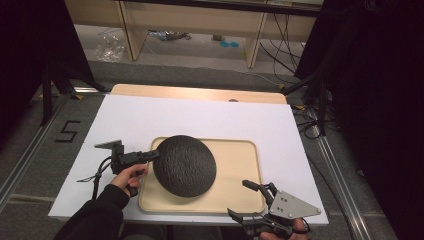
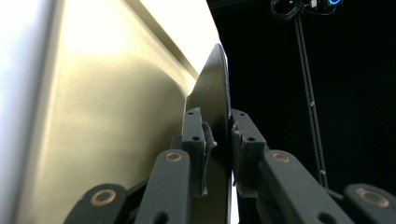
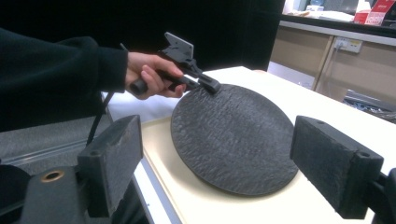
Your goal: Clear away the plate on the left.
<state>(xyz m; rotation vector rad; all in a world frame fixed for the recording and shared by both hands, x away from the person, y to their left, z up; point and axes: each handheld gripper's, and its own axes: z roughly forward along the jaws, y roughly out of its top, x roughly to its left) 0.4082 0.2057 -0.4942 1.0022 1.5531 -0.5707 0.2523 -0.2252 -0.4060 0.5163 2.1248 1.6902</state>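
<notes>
Left claw (image 1: pixel 152 154) clamped on the 9 o'clock rim of the dark round plate (image 1: pixel 185 165), tilting it (far edge resting on the beige tray (image 1: pixel 240 170)). Tray at table (image 1: pixel 150 115) centre. Right claw (image 1: pixel 248 201), at 5 o'clock, jaws apart, holding nothing.

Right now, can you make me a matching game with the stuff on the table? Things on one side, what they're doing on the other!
Things:
1. black round plate
2. beige tray
3. left gripper
4. right gripper

States:
A. open, holding nothing
B. lying flat on the white table cover
C. tilted, one edge lifted
D. shut on the plate's rim

Pairs: 1-C, 2-B, 3-D, 4-A
</notes>
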